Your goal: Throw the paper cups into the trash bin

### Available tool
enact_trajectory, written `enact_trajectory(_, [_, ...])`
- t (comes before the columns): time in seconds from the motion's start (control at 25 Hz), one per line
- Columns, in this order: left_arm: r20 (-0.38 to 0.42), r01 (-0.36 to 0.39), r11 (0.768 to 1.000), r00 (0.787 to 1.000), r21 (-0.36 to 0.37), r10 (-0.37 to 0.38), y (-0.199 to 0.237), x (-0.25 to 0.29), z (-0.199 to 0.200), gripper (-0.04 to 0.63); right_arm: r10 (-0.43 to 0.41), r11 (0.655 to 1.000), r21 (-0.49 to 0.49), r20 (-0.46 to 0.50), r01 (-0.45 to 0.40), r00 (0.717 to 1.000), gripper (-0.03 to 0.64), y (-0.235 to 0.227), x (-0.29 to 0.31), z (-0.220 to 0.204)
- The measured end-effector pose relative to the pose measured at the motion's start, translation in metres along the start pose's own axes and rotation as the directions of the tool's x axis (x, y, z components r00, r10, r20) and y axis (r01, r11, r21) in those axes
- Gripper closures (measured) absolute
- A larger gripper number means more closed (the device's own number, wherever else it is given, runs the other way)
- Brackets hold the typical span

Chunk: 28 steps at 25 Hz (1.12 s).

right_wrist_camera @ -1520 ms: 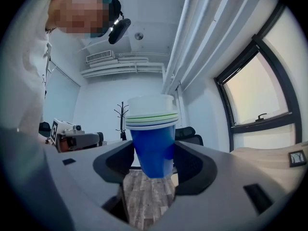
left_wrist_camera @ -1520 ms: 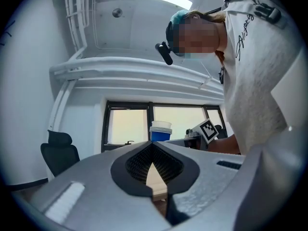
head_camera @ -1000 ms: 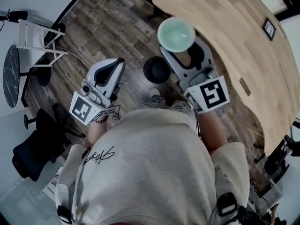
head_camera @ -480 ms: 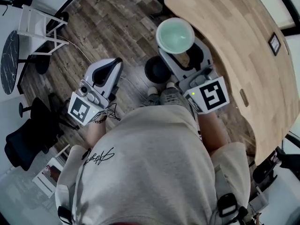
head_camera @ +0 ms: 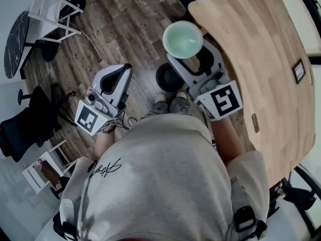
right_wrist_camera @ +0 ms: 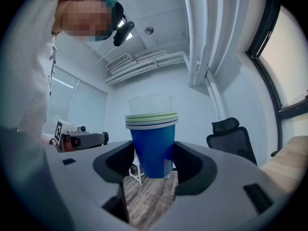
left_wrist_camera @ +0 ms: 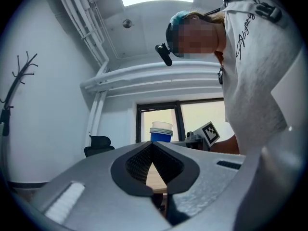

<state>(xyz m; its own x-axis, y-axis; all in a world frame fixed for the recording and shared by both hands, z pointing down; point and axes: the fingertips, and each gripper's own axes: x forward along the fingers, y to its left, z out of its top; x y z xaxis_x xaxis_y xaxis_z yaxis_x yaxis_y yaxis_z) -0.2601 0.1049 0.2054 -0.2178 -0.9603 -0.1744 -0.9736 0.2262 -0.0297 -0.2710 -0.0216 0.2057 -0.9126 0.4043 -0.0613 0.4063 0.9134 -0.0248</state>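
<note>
While upturned, right claw [right_wrist_camera: 154, 170] around cups [right_wrist_camera: 151, 129]

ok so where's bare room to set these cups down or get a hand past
Bare: nearly all of the wooden table, from the edge beside the paper cups out to the small dark frame; also the floor beyond the trash bin. Crowded: the strip between bin, shoes and table edge.

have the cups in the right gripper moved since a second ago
No, hardly: the paper cups in the right gripper still hang just up-right of the trash bin.
</note>
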Motion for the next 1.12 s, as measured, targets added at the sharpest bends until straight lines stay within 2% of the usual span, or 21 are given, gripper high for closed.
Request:
enact_trajectory(0.36, [-0.015, -0.071, 0.997, 0.997, -0.017, 0.070, 0.006, -0.007, -0.016, 0.595, 0.081, 0.996, 0.031, -0.015, -0.080, 0.997, 0.359, 0.001, 0.015, -0.024])
enact_trajectory(0.68, [-0.032, -0.121, 0.990, 0.992, -0.070, 0.119, 0.015, -0.017, -0.040, 0.595, 0.134, 0.987, 0.102, -0.078, -0.125, 0.988, 0.359, 0.013, 0.030, -0.057])
enact_trajectory(1.12, [-0.057, -0.167, 0.982, 0.985, -0.089, 0.162, 0.025, -0.032, -0.074, 0.595, 0.197, 0.974, 0.144, -0.146, -0.176, 0.969, 0.359, 0.035, 0.037, -0.106])
